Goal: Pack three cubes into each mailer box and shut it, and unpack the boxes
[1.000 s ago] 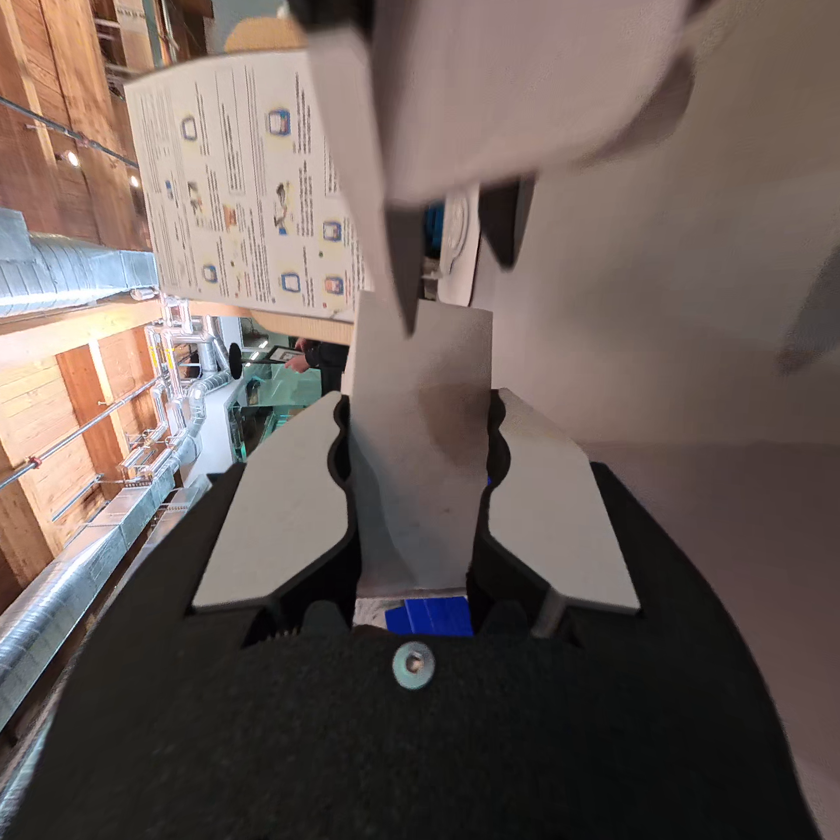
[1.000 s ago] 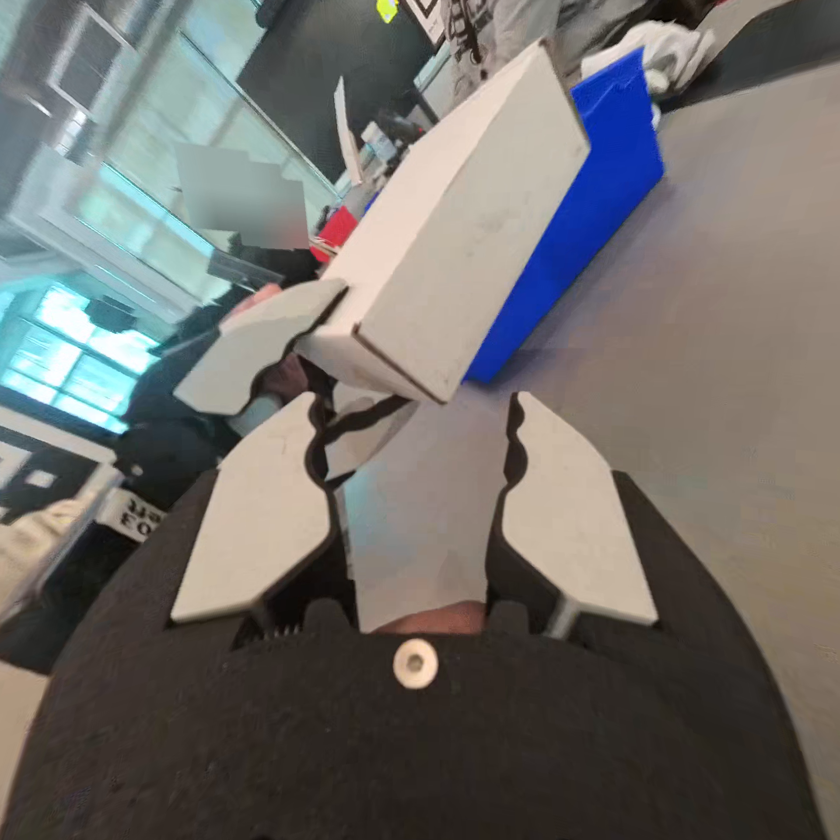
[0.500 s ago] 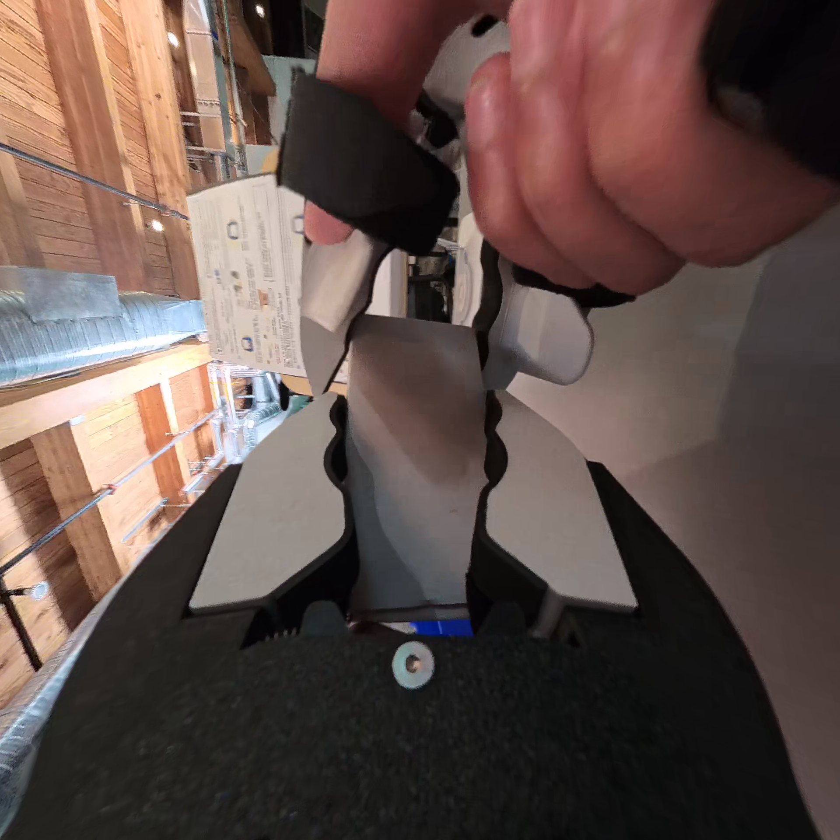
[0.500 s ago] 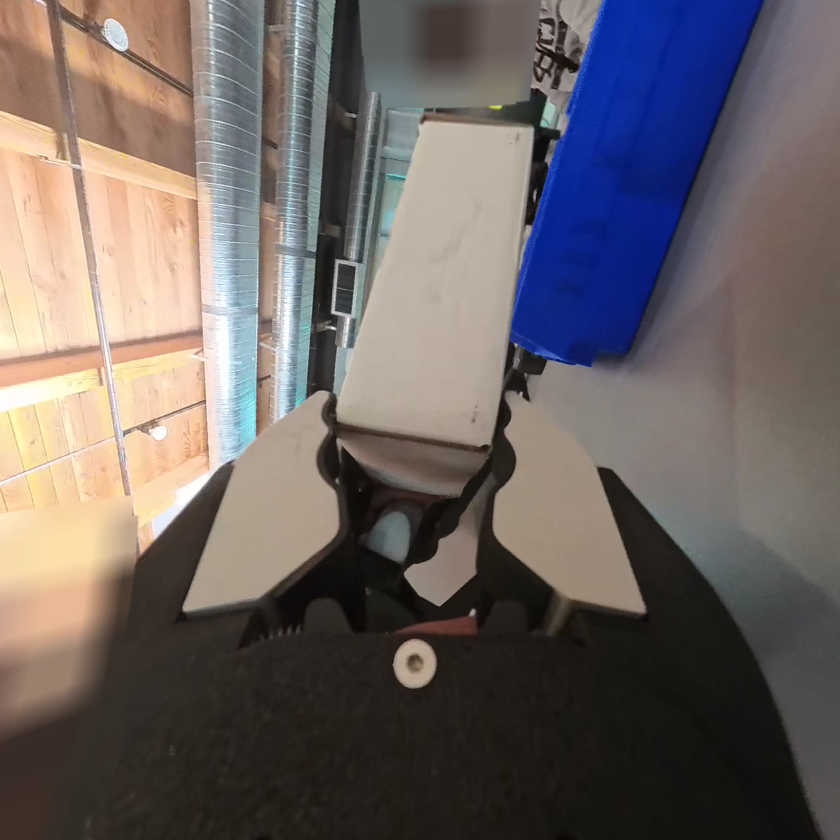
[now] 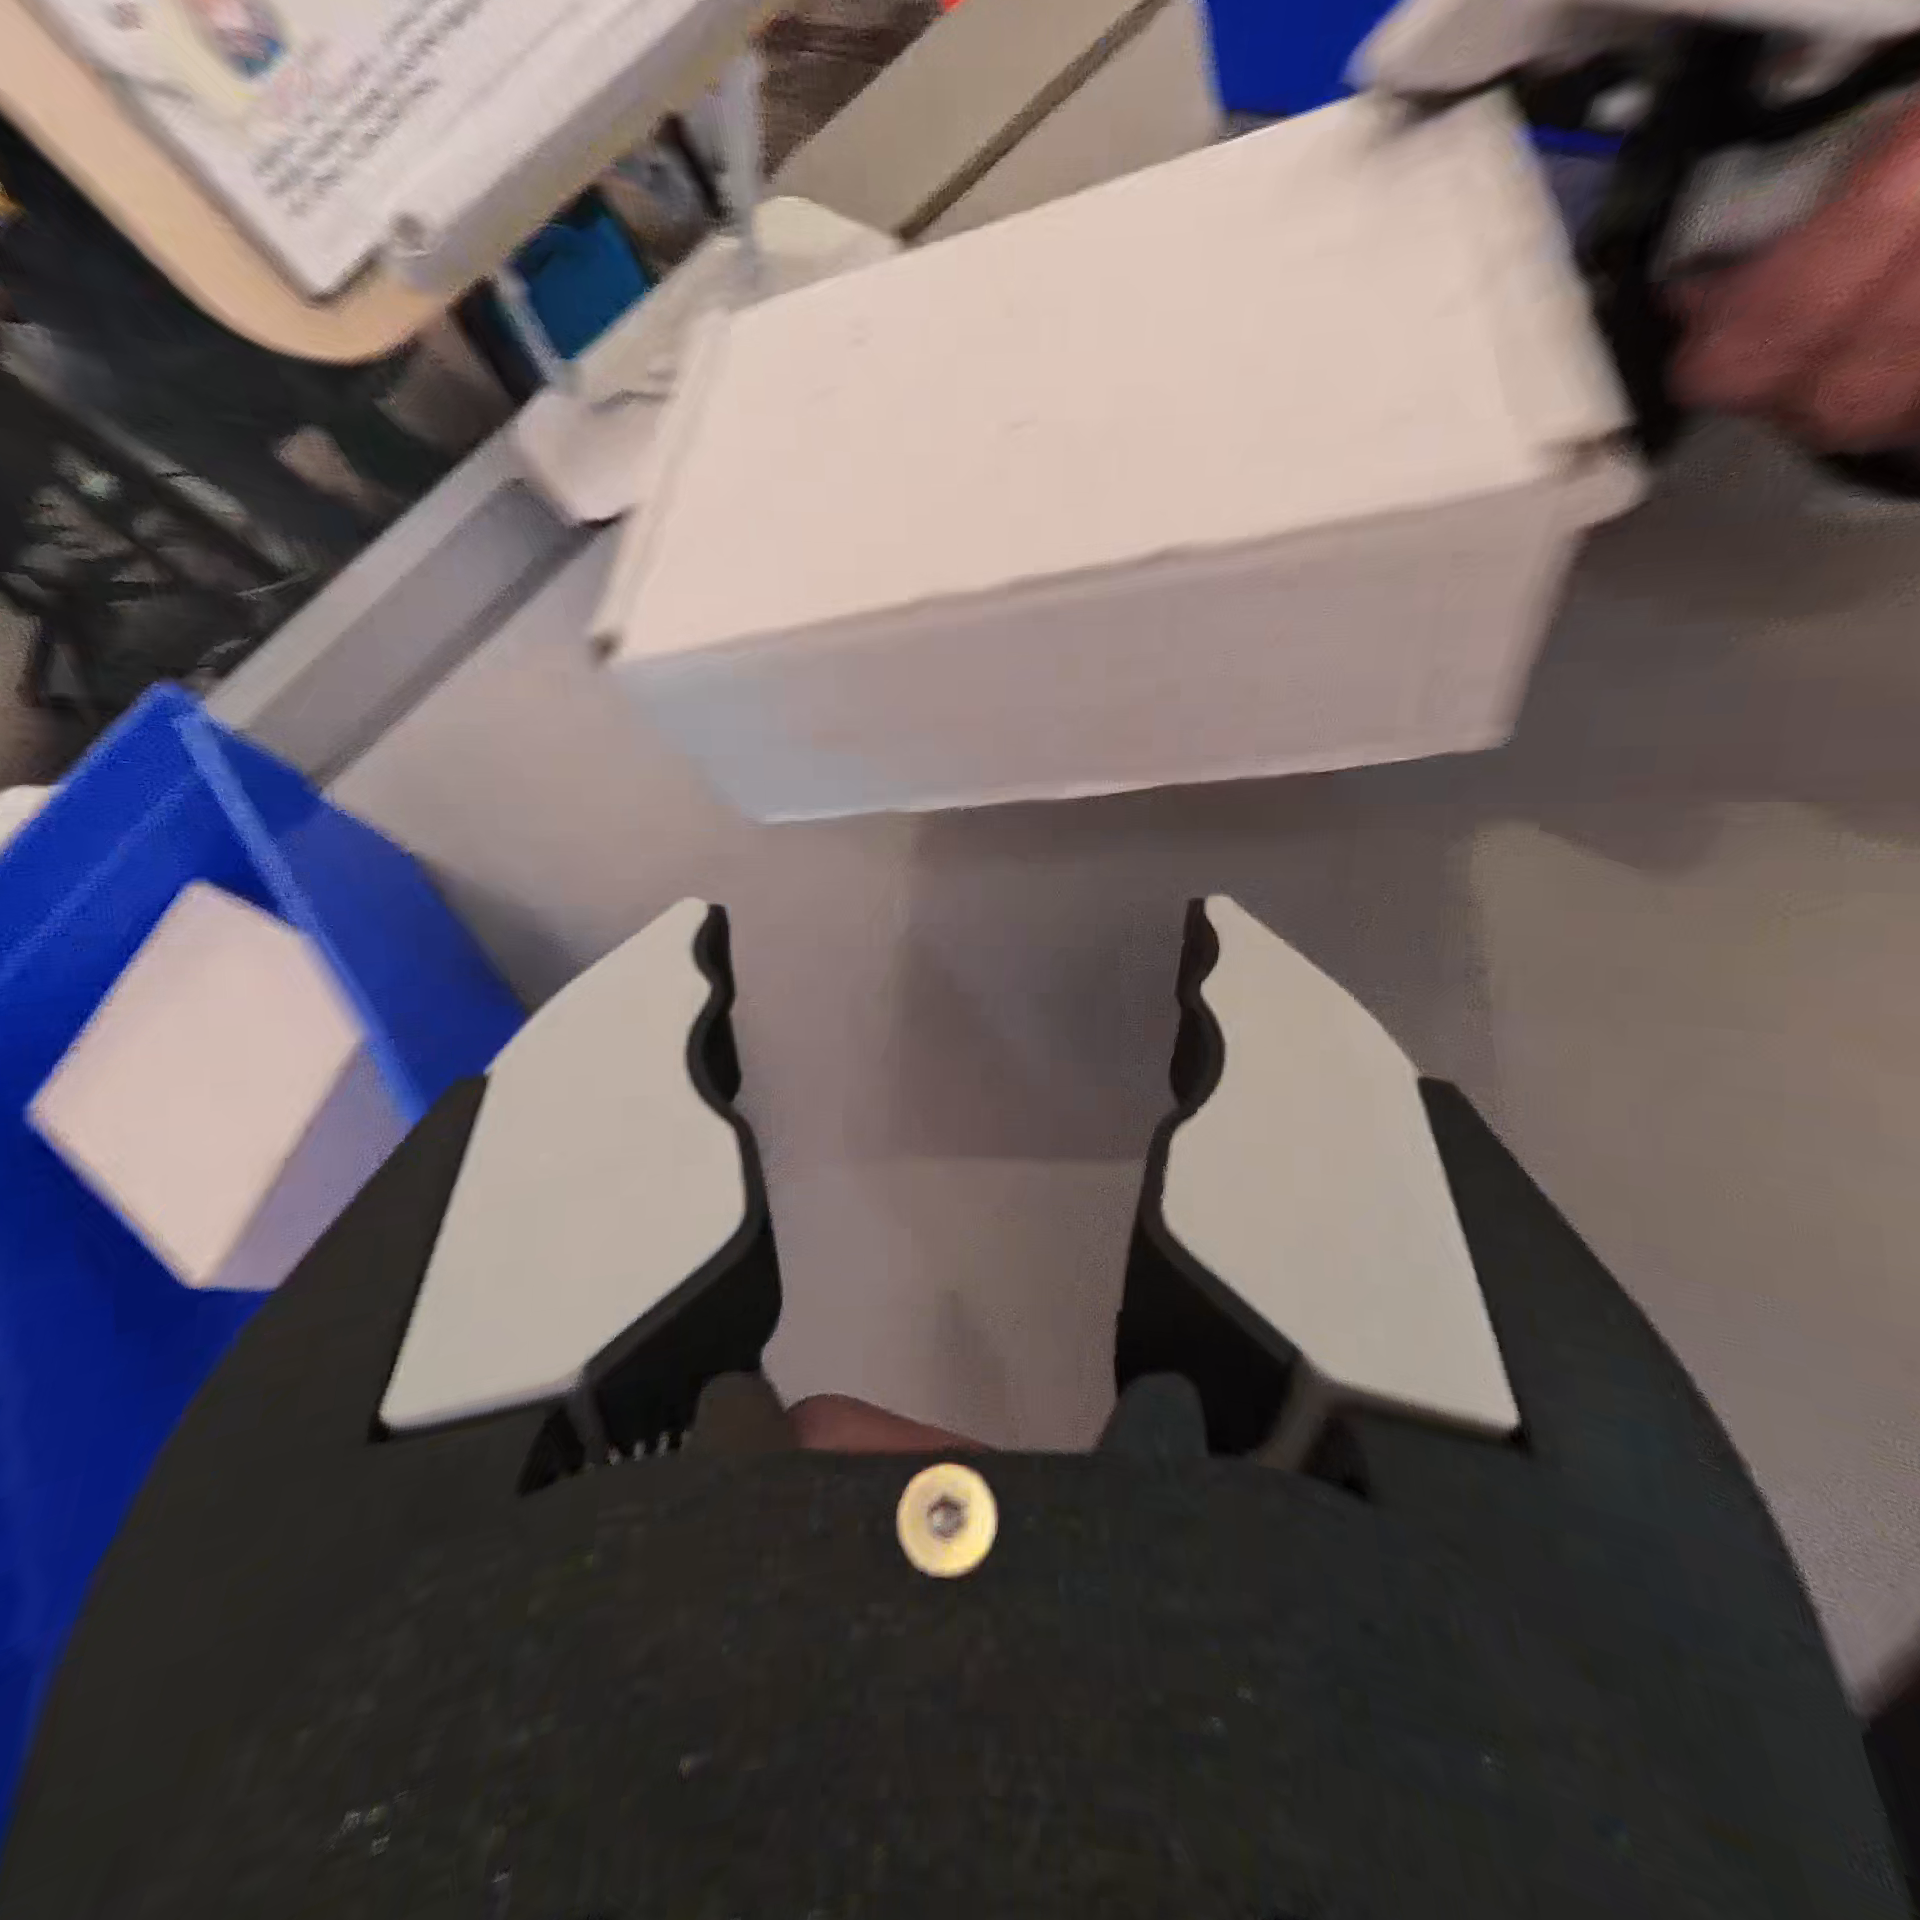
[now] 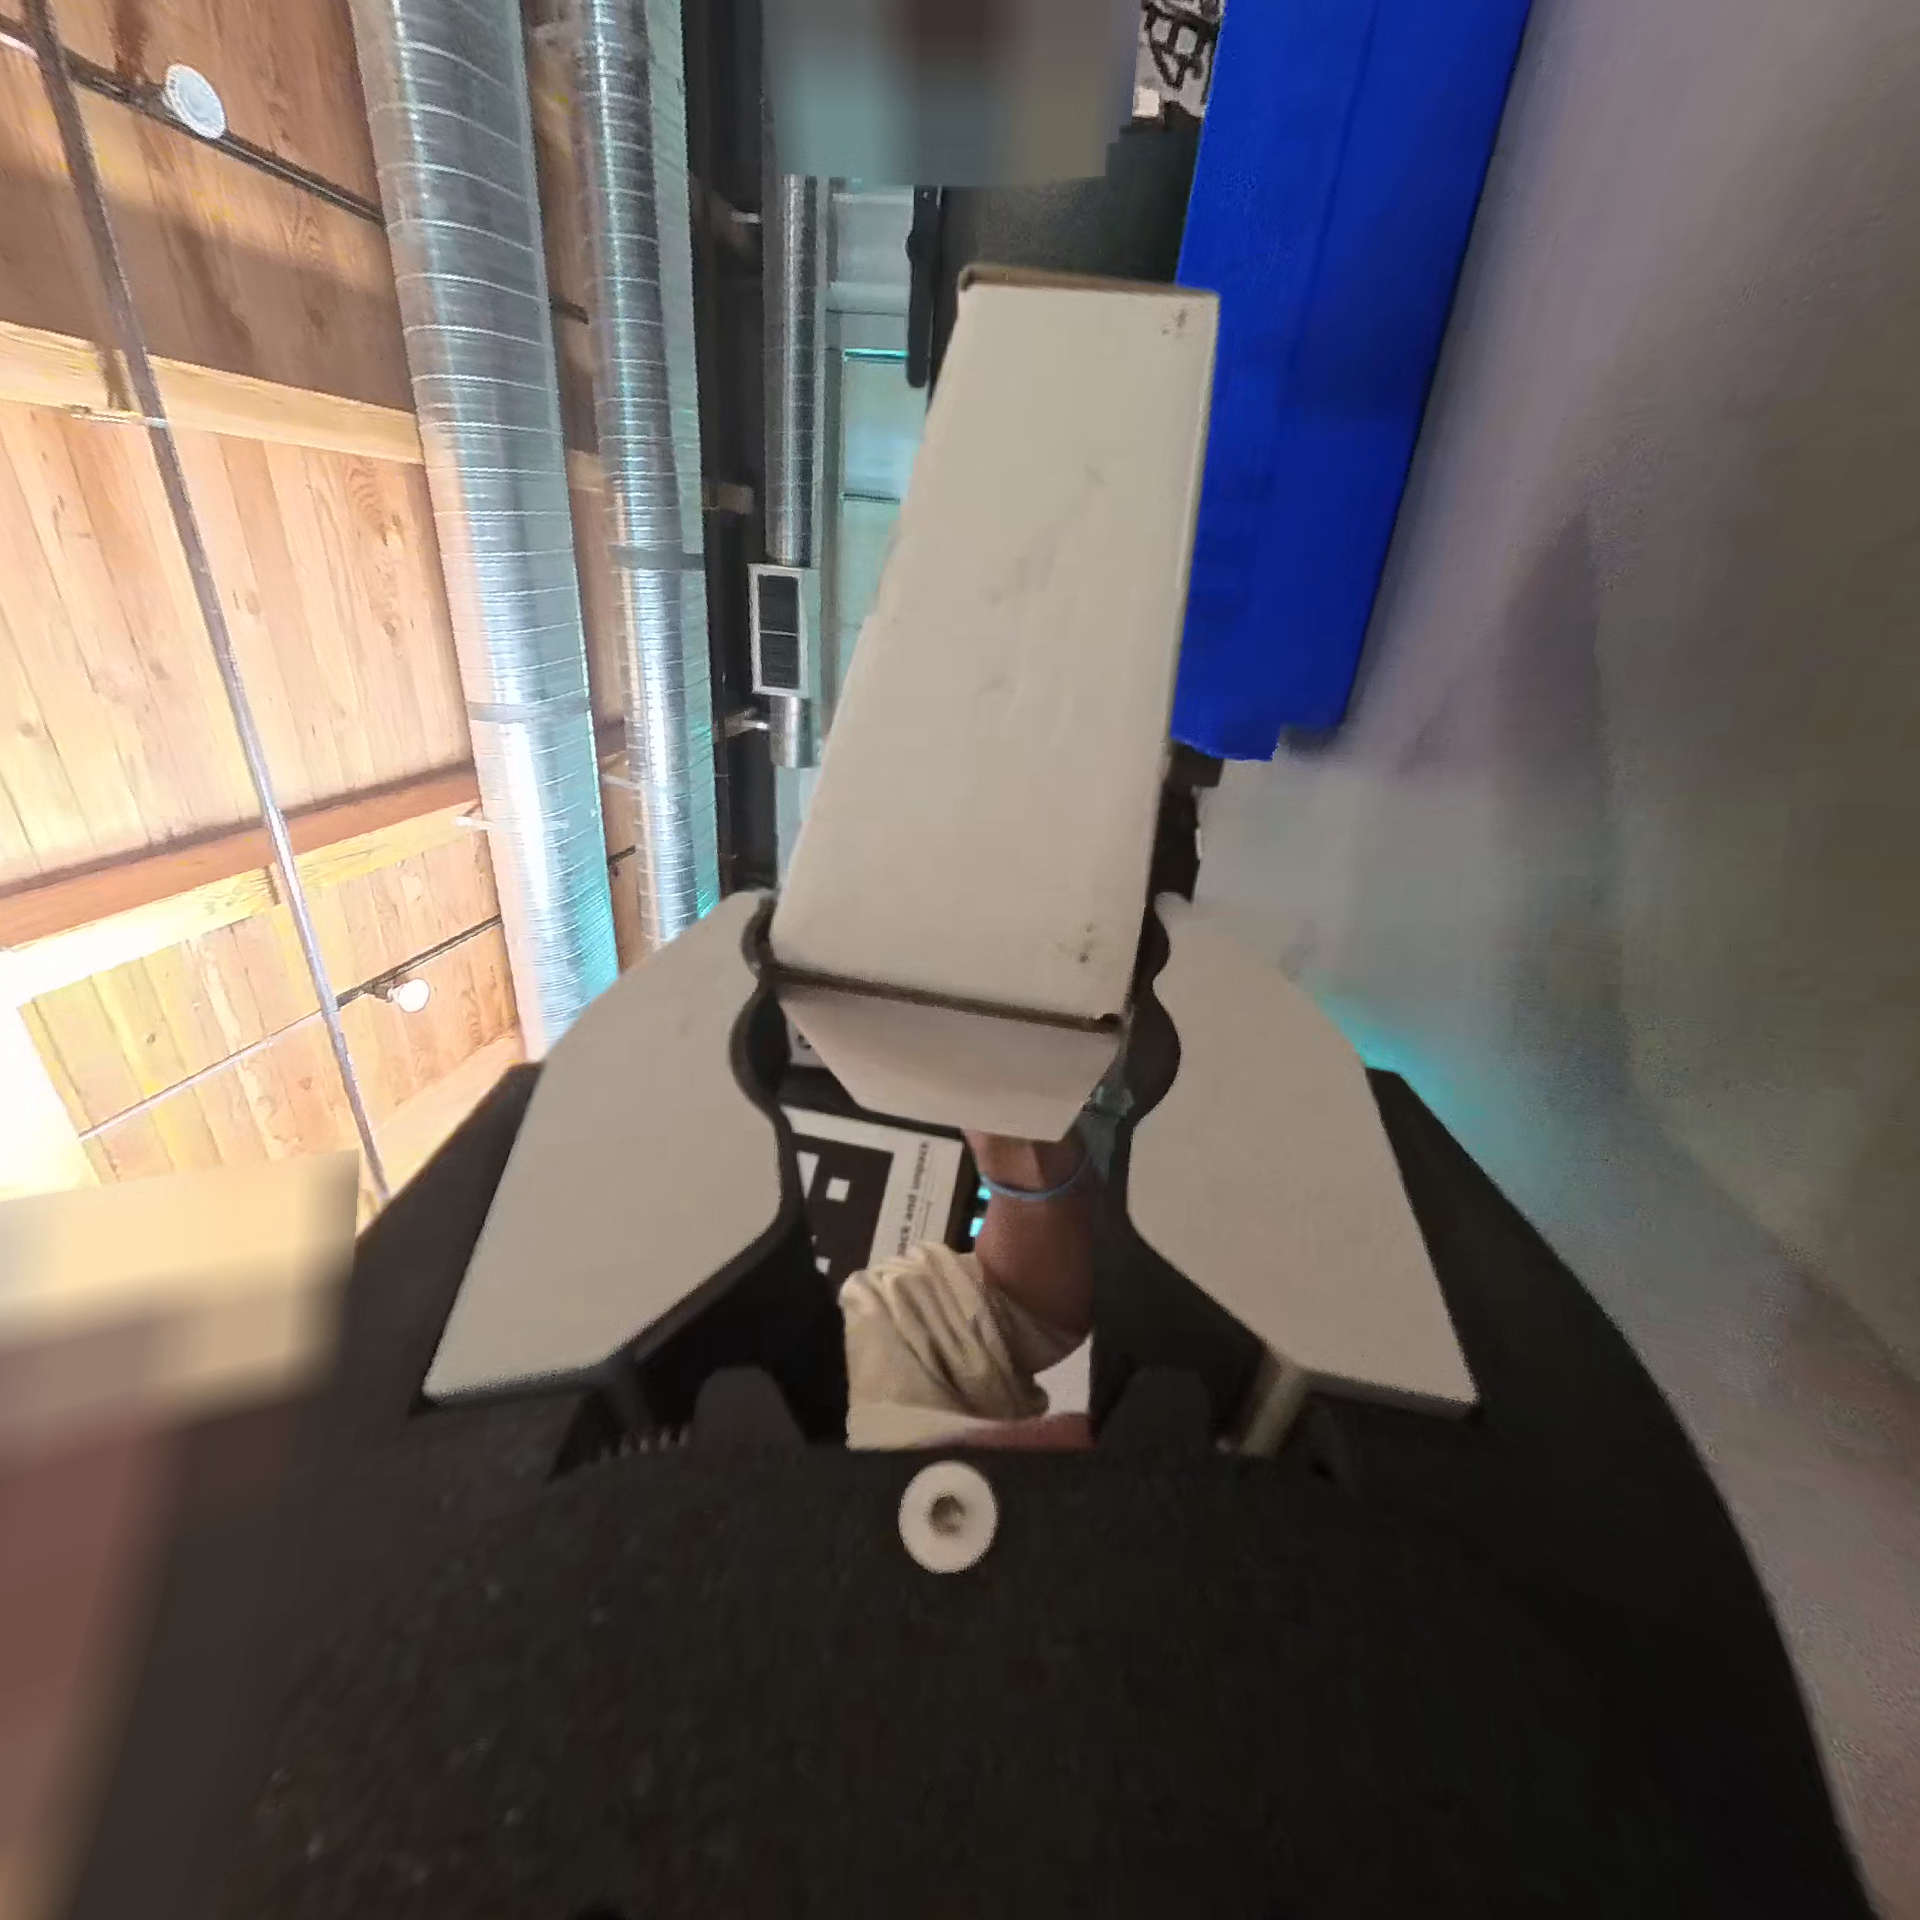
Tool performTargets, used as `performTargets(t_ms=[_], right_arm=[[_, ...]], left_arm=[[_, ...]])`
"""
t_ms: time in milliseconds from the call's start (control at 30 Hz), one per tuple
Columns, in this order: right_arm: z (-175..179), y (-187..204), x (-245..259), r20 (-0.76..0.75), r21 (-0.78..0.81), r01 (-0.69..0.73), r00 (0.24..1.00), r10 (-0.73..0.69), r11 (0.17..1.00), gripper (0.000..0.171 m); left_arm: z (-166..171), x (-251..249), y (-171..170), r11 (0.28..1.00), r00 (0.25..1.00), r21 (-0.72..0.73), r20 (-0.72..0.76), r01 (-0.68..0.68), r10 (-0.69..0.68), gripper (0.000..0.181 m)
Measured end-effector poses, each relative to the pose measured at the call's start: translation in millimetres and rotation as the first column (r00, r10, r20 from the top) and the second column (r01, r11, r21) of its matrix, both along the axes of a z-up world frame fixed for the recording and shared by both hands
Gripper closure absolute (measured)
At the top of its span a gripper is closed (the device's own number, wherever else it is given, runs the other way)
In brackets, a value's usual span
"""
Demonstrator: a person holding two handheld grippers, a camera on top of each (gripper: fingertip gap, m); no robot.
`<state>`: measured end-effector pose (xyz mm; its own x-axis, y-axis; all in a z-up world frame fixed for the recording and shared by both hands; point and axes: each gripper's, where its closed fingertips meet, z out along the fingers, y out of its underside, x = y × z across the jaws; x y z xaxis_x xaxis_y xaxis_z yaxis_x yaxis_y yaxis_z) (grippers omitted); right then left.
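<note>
A closed white mailer box hangs tilted above the grey table. My right gripper is shut on one short end of the box and holds it off the table. A hand shows at that end in the left wrist view. My left gripper is open and empty, a little short of the box's near long side and lower. A white cube lies in a blue bin at the left.
A blue bin stands on the table beyond the held box in the right wrist view. Another pale box and a printed sheet lie behind the held box. The table's edge rail runs at the left.
My left gripper has let go of the box and drawn back from it. My right gripper has shut on the box's end and now carries it alone.
</note>
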<state>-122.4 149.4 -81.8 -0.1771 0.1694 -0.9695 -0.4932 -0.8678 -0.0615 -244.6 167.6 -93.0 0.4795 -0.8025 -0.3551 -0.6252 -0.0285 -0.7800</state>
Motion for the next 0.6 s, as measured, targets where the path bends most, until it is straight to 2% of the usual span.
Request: performTargets(t_ms=[67, 133, 200, 267, 300, 333, 467, 500, 567, 600], right_arm=[[4, -3, 2, -0.046, -0.011, -0.035, 0.998, 0.035, 0.999, 0.107], [5, -5, 1, -0.061, -0.018, -0.060, 0.996, 0.059, 0.998, 0.107], [3, -8, -6, -0.064, -0.028, -0.092, 0.994, 0.090, 0.995, 0.107], [2, -10, -14, -0.084, -0.035, -0.124, 0.989, 0.121, 0.992, 0.107], [2, -11, -18, -0.094, -0.038, -0.138, 0.987, 0.134, 0.990, 0.107], [1, -12, -22, -0.100, -0.039, -0.153, 0.984, 0.149, 0.987, 0.107], [-3, -22, -37, -0.087, -0.039, -0.230, 0.970, 0.226, 0.972, 0.107], [-4, -22, -39, -0.086, -0.044, -0.234, 0.970, 0.229, 0.971, 0.107], [-6, -21, -39, -0.089, -0.047, -0.239, 0.968, 0.234, 0.970, 0.107], [-8, -20, -37, -0.077, -0.050, -0.232, 0.971, 0.228, 0.971, 0.107]], left_arm=[[4, -19, 26, 0.981, 0.996, 0.189, -0.072, -0.042, 0.057, 0.093], [11, -29, 39, 0.903, 0.976, 0.431, -0.199, 0.005, 0.090, 0.086], [21, -26, 36, 0.738, 0.938, 0.658, -0.331, 0.150, 0.104, 0.089], [28, -16, 24, 0.542, 0.907, 0.786, -0.410, 0.297, 0.098, 0.103], [28, -11, 18, 0.484, 0.893, 0.800, -0.443, 0.354, 0.079, 0.106], [26, -8, 17, 0.455, 0.879, 0.801, -0.471, 0.390, 0.075, 0.107], [24, -7, 28, 0.401, 0.824, 0.780, -0.558, 0.480, 0.100, 0.097], [21, -6, 30, 0.385, 0.805, 0.769, -0.585, 0.510, 0.102, 0.099], [13, -4, 31, 0.346, 0.767, 0.748, -0.632, 0.567, 0.109, 0.115], [10, -3, 32, 0.336, 0.761, 0.742, -0.641, 0.580, 0.104, 0.115]])
